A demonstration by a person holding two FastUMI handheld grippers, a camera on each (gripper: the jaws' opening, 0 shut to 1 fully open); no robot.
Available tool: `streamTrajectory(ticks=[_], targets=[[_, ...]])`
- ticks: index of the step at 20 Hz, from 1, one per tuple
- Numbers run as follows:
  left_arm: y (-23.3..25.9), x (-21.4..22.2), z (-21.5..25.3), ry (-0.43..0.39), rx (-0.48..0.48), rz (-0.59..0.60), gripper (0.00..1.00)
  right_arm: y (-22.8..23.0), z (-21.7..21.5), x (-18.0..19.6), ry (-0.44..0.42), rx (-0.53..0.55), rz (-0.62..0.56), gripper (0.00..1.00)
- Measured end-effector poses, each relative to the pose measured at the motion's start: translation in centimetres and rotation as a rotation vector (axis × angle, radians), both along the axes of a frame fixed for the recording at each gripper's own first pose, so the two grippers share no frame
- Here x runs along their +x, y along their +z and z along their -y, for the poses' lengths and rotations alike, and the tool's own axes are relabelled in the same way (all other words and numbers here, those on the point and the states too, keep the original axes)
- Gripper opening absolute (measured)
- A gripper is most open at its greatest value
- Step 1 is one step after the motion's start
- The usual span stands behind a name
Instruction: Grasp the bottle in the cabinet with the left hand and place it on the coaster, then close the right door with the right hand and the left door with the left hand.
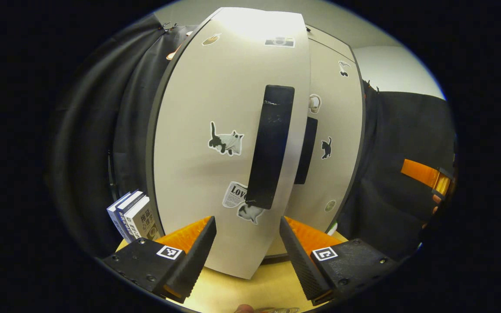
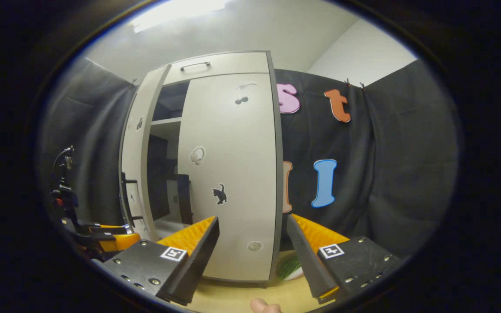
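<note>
Pale laminate left door (image 1: 215,143) just ahead of left gripper (image 1: 247,243), partly ajar beside shut right door (image 2: 233,174). Both left gripper and right gripper (image 2: 252,243) spread wide, gripping nothing. Cannot locate bottle.

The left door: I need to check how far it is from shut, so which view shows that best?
The right gripper view: the left door stands edge-on, with a dark gap to the right door. The left gripper view shows its front close up, handle included.
</note>
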State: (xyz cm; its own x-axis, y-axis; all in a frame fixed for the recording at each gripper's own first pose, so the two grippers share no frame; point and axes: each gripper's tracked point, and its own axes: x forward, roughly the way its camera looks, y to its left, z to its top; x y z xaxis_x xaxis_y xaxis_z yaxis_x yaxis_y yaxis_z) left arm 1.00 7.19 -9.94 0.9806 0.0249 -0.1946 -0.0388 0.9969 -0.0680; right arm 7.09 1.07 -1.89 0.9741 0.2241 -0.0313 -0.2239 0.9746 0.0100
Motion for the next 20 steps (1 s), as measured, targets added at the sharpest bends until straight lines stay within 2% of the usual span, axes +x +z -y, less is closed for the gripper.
streamTrajectory(ticks=[9, 13, 20], targets=[[0.6, 1.9, 1.3, -0.021, -0.016, 0.015, 0.93, -0.4, -1.9, 0.1, 0.045, 0.011, -0.013, 0.95], [2.2, 1.8, 1.7, -0.036, 0.002, 0.065, 0.93, -0.4, -2.6, -0.2, 0.06, 0.022, -0.014, 0.95], [6.2, 0.2, 1.8, -0.014, 0.05, 0.136, 0.93, 0.3, -3.1, -0.9, 0.07, 0.034, 0.003, 0.95]])
